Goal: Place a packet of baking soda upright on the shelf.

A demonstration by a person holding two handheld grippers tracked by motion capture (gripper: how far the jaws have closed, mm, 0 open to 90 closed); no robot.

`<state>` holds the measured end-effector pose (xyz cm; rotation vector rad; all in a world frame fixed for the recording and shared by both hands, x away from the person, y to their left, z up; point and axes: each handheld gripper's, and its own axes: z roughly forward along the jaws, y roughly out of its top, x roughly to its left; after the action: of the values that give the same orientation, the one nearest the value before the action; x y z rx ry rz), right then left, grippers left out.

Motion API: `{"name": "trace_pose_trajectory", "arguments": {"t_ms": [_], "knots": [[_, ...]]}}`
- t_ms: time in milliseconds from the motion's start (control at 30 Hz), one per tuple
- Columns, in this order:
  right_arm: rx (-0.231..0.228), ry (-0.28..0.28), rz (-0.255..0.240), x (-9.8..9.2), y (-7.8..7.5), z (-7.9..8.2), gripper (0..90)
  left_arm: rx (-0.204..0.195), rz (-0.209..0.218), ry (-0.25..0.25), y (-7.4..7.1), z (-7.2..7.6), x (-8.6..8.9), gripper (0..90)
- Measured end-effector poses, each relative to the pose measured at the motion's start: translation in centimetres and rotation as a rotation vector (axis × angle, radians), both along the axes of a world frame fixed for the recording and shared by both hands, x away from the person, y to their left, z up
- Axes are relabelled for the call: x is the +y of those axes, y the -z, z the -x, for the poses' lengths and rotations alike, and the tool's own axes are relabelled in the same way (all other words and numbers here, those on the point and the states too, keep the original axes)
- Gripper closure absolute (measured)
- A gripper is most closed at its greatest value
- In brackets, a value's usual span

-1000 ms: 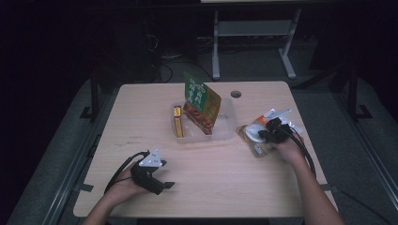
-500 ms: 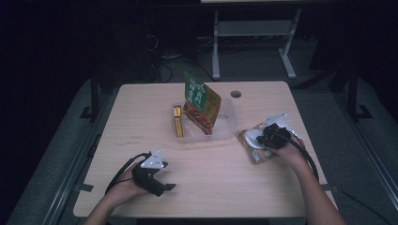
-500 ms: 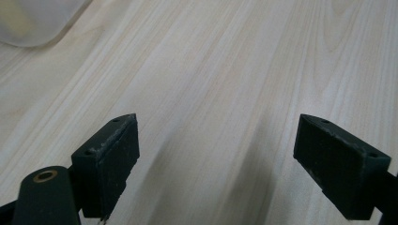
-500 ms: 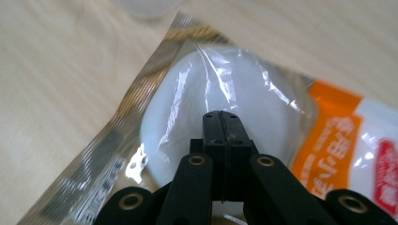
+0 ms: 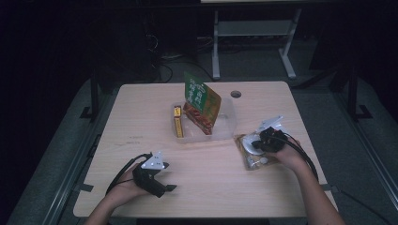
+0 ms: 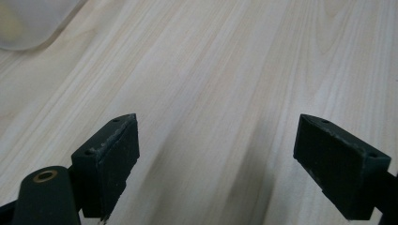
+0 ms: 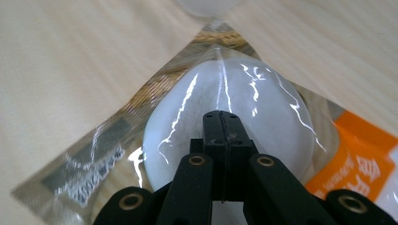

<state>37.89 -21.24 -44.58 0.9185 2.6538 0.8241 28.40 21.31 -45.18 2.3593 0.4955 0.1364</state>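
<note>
Right gripper (image 7: pixel 220 123) had its jaws pressed together over the clear-wrapped white bun packet (image 7: pixel 225 122); left gripper (image 6: pixel 218 159) rested wide apart on the table (image 6: pixel 225 70).

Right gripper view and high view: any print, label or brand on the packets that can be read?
Clear snack packet: grey print on the film and white characters on its orange corner, too blurred to read.
Green and orange pouch in the clear tray: white characters, too small to read.
Yellow box: marks too small to read.
</note>
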Motion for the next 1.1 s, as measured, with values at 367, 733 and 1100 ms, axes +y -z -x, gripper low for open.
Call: {"name": "trace_pose_trajectory", "arguments": {"t_ms": [367,733,1100], "knots": [[-0.003,-0.127,0.03,2.3,-0.1,1.6,90.0,-0.003,-0.005,0.013,0.0,0.1,-0.3,14.2],[0.003,-0.261,0.033,6.0,-0.2,2.9,90.0,-0.007,-0.005,0.007,-0.1,0.1,-0.2,13.7],[0.001,-0.443,0.036,11.9,-0.4,5.7,90.0,-0.019,0.001,0.006,-0.3,0.1,-0.2,13.7]]}}
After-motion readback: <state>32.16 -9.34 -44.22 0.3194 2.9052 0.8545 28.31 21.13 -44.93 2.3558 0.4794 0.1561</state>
